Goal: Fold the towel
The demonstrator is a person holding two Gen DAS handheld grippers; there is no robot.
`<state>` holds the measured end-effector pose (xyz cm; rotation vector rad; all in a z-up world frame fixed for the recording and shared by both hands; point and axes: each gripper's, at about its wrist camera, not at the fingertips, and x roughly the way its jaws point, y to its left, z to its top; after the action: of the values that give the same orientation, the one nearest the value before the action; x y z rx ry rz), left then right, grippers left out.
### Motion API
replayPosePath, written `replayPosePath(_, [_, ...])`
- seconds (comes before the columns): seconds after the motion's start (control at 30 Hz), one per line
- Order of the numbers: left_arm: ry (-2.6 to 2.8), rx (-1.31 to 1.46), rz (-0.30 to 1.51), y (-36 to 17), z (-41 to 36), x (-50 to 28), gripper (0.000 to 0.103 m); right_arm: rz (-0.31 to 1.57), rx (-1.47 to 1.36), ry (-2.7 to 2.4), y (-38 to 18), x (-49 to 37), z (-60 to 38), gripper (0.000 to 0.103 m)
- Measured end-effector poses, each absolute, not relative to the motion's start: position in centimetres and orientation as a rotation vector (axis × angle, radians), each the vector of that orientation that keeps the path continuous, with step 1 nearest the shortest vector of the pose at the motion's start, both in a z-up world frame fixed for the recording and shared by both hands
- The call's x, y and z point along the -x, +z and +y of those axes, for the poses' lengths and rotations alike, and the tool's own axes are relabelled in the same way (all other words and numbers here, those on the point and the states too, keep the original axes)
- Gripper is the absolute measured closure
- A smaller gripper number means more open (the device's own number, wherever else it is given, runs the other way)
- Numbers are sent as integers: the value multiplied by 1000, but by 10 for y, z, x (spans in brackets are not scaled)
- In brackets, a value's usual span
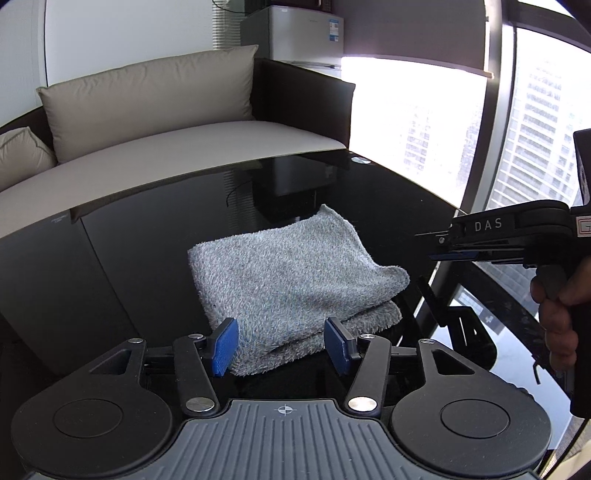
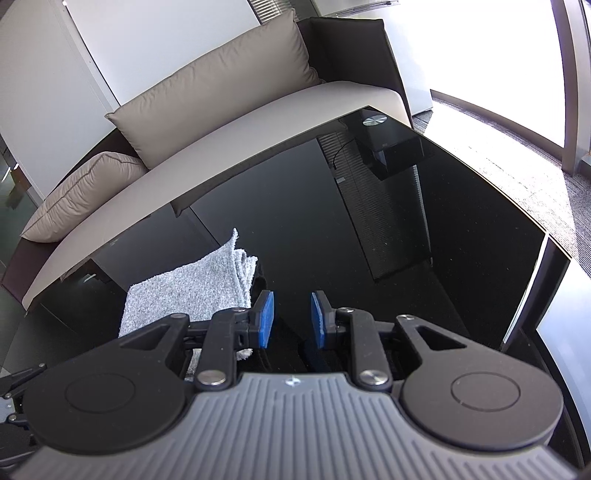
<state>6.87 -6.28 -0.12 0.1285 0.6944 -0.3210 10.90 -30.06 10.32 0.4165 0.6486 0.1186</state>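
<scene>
I am holding my left tongs low over the near edge of the gray towel. The two blue pads are standing apart, one on each side of the towel's near end, and they are not squeezing it. Nothing is being held there.

My right tongs are sitting just to the right of the towel. Their pads are parted a little, with only dark glass showing between them. They are holding nothing too. In the left view I am seeing my right hand wrapped around the handle.

The towel is lying folded in a thick stack on the black glass tabletop, with several layers showing at its side. I think the folding is nearly done.

What could be going wrong? The tabletop is looking very smooth, so a bump from my pads could be sliding the whole stack. The top layer could also be slipping off the lower ones, because the edges are not lining up neatly.

Behind the tabletop a sofa with beige cushions is waiting, and a small fridge is standing farther back.

The white letters "DAS" are showing on the right tongs' side. The sticker on the fridge is too small to read.
</scene>
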Motion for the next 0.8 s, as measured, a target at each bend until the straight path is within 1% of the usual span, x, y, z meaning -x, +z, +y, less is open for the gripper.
replayPosePath(0.07, [-320, -121, 692, -2, -59, -69, 53, 637, -413, 125, 105, -112, -299, 75])
replayPosePath(0.2, [-337, -116, 677, -1, -56, -63, 48, 638, -412, 131, 104, -116, -296, 75])
replayPosePath(0.53, [-351, -147, 670, -8, -54, -61, 50, 644, -386, 117, 103, -124, -289, 75])
replayPosePath(0.57, [-347, -146, 669, -9, -53, -62, 51, 644, -384, 116, 102, -125, -289, 75])
replayPosePath(0.67, [-330, -148, 673, -11, -49, -65, 63, 646, -378, 119, 102, -126, -286, 75])
replayPosePath(0.73, [-327, -144, 683, -13, -46, -66, 73, 647, -374, 119, 101, -126, -285, 75])
replayPosePath(0.8, [-326, -146, 688, -14, -45, -67, 78, 646, -374, 120, 101, -125, -284, 75])
